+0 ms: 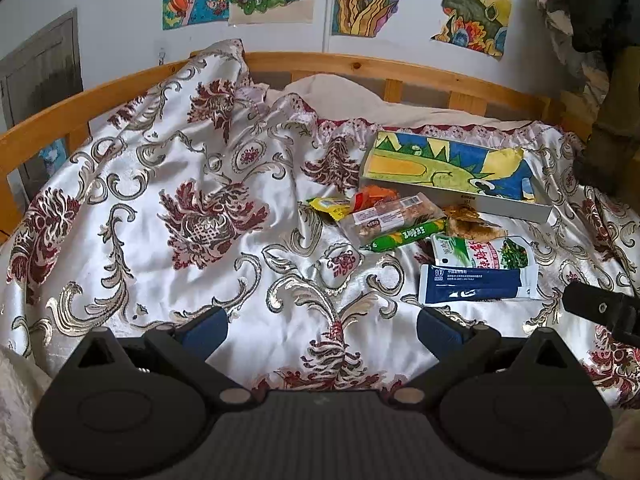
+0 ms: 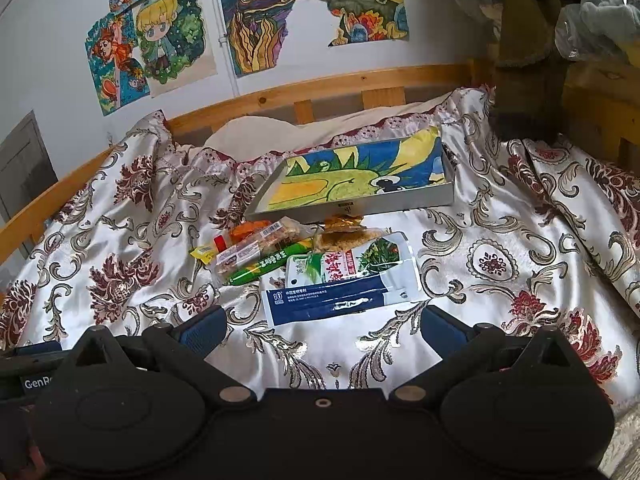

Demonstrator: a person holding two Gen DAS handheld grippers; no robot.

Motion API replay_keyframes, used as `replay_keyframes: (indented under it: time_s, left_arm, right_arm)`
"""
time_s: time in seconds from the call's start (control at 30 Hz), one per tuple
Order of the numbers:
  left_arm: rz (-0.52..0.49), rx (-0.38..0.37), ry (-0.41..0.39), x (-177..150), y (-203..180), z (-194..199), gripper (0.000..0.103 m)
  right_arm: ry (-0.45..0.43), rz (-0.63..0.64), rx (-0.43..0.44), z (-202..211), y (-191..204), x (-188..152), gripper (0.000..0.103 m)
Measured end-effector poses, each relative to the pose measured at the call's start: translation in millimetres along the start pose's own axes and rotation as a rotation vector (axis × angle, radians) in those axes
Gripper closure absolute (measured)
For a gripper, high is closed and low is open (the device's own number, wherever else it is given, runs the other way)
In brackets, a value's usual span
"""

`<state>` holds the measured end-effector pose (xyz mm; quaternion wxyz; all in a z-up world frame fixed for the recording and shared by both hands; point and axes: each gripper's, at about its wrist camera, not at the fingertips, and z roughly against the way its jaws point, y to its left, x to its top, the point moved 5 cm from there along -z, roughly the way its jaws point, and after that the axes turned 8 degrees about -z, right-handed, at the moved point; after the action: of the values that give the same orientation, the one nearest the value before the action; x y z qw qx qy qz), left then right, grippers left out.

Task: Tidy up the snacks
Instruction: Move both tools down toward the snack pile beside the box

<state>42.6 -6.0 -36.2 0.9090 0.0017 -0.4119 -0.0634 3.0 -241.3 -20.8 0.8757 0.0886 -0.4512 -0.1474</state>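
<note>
Both grippers hover low over the patterned bedspread (image 1: 224,208), jaws spread wide, nothing held. Left gripper (image 1: 322,330) sits over bare cloth to the left of the snack pile; right gripper (image 2: 322,330) sits just short of the pile, its tip also visible at the right edge of the left wrist view.

Open room: wide stretch of bare bedspread left of the snacks, another to their right. Wooden bed rail (image 1: 360,65) bounds the far side and curves round the left; wall with drawings behind it. Cloth is creased and bunched against the rail at far left.

Snacks lie in a loose cluster, overlapping:
- blue-and-white packet (image 2: 344,304) nearest the right gripper, flat
- green-and-white pouch (image 2: 352,260) just behind it, partly under it
- green stick pack (image 2: 268,266) angled left of the pouch
- clear wrapped bar (image 2: 256,246) lying on the stick
- small yellow packet (image 2: 204,254) at the left end
- orange snack (image 2: 250,230) and a crinkled brown-gold pack (image 2: 344,228) at the back – details hard to tell

Shallow white box (image 2: 360,202) lies just behind the pile, touching the rear snacks. Inside – only a coloured drawing lining the bottom (image 2: 356,172); no snack in it.
</note>
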Motion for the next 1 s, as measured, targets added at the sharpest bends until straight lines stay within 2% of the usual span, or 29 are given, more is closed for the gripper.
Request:
replay_keyframes:
  time_s: [0.17, 0.33, 0.47, 0.63, 0.73, 0.87, 0.93, 1.0]
  left_arm:
    - [0.026, -0.044, 0.062, 5.8, 2.4, -6.9, 0.000]
    - [0.020, -0.191, 0.083, 20.5, 0.5, -13.2, 0.001]
    - [-0.030, -0.242, 0.112, 34.5, -4.2, -26.1, 0.001]
    - [-0.021, -0.283, 0.123, 50.5, -6.1, -52.8, 0.000]
    - [0.056, -0.325, 0.096, 57.6, -9.9, -74.3, 0.000]
    - [0.166, -0.375, 0.104, 61.5, -18.6, -102.3, 0.000]
    - [0.168, -0.392, 0.103, 63.7, -26.2, -114.4, 0.000]
    - [0.114, -0.402, 0.099, 65.3, -39.3, -127.1, 0.001]
  right_arm:
    - [0.029, 0.028, -0.002, -5.2, 3.7, -0.2, 0.001]
    - [0.055, 0.113, 0.071, -15.4, 12.3, 12.9, 0.001]
    - [0.073, 0.140, 0.100, -31.8, 8.4, 37.2, 0.001]
    - [0.179, -0.021, 0.149, -70.5, -14.7, 57.2, 0.001]
    - [0.232, -0.113, 0.113, -98.6, -35.1, 61.8, 0.001]
    - [0.278, -0.201, 0.072, -126.0, -58.6, 66.6, 0.001]
    - [0.285, -0.244, 0.076, -135.0, -66.8, 68.9, 0.001]
    - [0.295, -0.277, 0.073, -144.6, -74.5, 72.6, 0.001]
